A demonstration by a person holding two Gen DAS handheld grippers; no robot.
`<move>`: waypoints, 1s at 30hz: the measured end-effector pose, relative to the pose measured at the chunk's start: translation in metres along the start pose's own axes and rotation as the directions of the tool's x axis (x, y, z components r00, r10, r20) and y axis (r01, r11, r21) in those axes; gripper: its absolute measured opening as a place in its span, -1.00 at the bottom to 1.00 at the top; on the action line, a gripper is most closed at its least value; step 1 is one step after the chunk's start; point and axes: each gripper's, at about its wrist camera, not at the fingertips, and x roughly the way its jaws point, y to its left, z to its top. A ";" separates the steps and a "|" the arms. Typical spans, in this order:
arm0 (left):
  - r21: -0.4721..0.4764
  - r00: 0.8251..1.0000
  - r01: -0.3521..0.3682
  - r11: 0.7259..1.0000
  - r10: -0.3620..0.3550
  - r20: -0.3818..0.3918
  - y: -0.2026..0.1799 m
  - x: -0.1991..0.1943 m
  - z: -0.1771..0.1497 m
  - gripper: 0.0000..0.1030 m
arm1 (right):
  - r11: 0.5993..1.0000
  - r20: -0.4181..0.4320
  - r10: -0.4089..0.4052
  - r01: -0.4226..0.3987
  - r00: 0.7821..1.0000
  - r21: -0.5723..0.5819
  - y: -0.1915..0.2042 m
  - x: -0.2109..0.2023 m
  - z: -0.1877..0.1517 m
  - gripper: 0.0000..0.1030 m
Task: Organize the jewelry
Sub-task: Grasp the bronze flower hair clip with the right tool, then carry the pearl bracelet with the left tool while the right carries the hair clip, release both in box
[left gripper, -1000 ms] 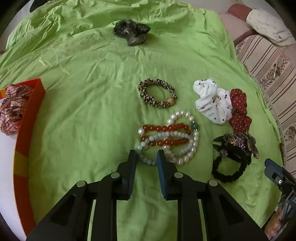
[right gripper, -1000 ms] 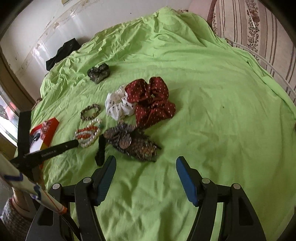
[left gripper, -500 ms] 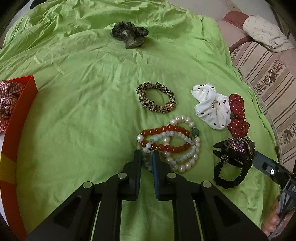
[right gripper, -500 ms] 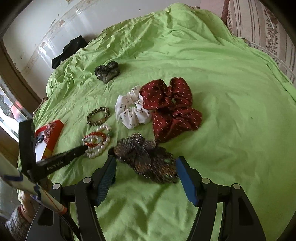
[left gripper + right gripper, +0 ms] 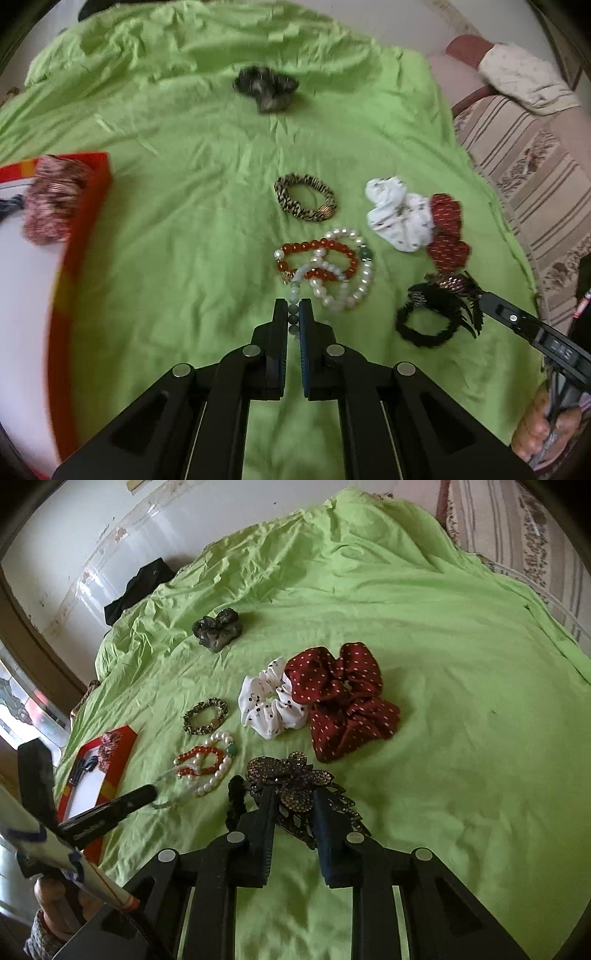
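The left gripper (image 5: 293, 314) is clamped on the pale bead bracelet (image 5: 295, 295); the right gripper's (image 5: 293, 801) jaws are closing around the rhinestone hair clip (image 5: 295, 779) mid-sheet (image 5: 443, 664).

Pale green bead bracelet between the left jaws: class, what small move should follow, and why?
Probably lift it clear of the pile toward the red tray. The left gripper is shut on the pale green bead bracelet, whose far end lies tangled with the red and pearl bracelets.

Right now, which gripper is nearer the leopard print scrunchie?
Left. The left gripper sits just past the bead bracelets from the leopard print scrunchie; the right gripper is farther off, closing around the jeweled hair clip.
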 end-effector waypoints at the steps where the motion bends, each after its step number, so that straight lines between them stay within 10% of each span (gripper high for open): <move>1: 0.001 1.000 -0.002 1.000 0.002 0.011 0.000 -0.008 -0.002 -0.90 | 1.000 0.004 0.002 -0.002 1.000 0.004 0.000 -0.004 -0.001 -0.58; 15: -0.027 0.984 -0.015 1.000 0.020 0.177 0.015 -0.130 -0.026 -0.89 | 0.996 0.136 -0.015 0.027 0.991 -0.082 0.039 -0.086 -0.012 -0.59; 19: -0.059 0.973 -0.011 0.998 0.024 0.231 0.028 -0.163 -0.031 -0.89 | 0.990 0.119 0.143 -0.141 0.983 -0.027 0.044 -0.105 -0.013 -0.59; 30: -0.136 0.940 -0.103 0.985 0.141 0.309 0.084 -0.217 -0.043 -0.89 | 0.970 0.075 0.133 -0.115 0.988 -0.213 0.124 -0.103 -0.030 -0.59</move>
